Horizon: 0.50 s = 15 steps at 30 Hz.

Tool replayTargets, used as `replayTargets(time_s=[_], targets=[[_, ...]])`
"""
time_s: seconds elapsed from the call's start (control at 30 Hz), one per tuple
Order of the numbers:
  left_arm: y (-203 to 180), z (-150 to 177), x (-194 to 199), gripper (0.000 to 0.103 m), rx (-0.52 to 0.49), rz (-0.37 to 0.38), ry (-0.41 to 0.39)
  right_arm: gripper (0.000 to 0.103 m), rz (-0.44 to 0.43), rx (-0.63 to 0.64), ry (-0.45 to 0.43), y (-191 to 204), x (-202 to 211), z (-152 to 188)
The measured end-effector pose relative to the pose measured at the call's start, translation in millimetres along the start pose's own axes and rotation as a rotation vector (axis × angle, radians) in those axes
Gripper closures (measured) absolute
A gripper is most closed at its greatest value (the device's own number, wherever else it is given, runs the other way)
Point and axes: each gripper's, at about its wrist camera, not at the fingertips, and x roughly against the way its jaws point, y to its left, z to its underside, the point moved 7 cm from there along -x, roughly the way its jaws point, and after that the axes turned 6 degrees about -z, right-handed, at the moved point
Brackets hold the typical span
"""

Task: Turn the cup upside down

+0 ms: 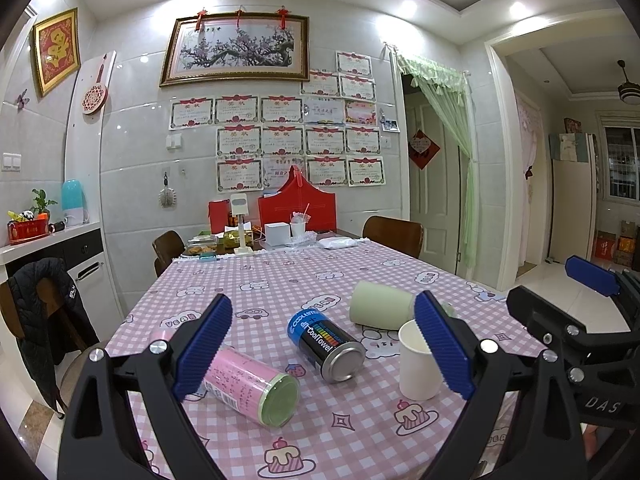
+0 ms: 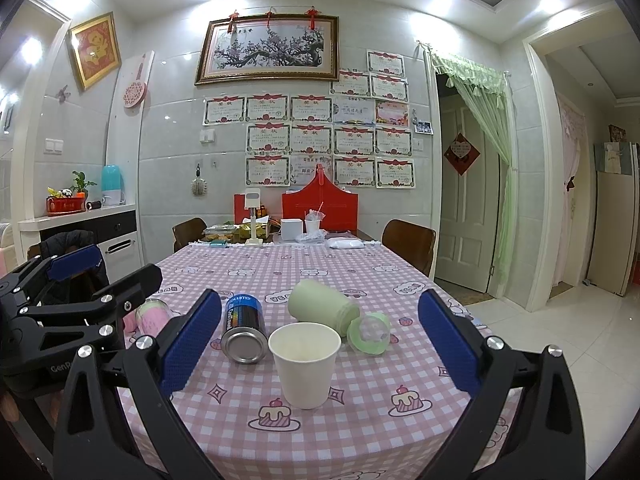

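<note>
Approach step, nothing gripped yet. Left gripper (image 1: 324,344) is spread wide and empty, hovering over the near table edge; right gripper (image 2: 320,344) likewise wide and empty.

Left to right from the right claw's view:
- pink-labelled canister (image 2: 151,314), on its side, outside the left pad, partly hidden by the other gripper
- CoolTowel can (image 2: 244,330), on its side, metal end facing the claw, just inside the left pad
- white paper cup (image 2: 305,364), upright, mouth up, centred between the pads, just ahead
- pale green cylinder (image 2: 322,306), on its side behind the cup; clear-topped green lid (image 2: 369,331) beside it, probably its cap

Advice: take the cup with the right claw mid-wall, light squeeze since thin paper should crush easily. Lift clear of the checked tablecloth (image 2: 400,360), roll the wrist half a turn, set it rim-down. Mind the can close by.
</note>
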Motion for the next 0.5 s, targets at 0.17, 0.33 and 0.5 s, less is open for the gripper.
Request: replayTargets(time_s=[0.17,0.33,0.5], targets=[[0.3,0.6,-0.3,0.012,0.005,-0.001,0.002,0.008,-0.002,-0.001,0.000,0.2,-0.6,-0.2],[0.3,2.2,-1.7,0.012,0.008,-0.004,0.007,0.008,-0.005,-0.004,0.005,0.5,-1.7,-0.5],[0.6,2.1,-1.7,0.012,0.008,-0.004,0.006,0.008,-0.005,-0.004,0.008,0.9,-3.0,-0.4]])
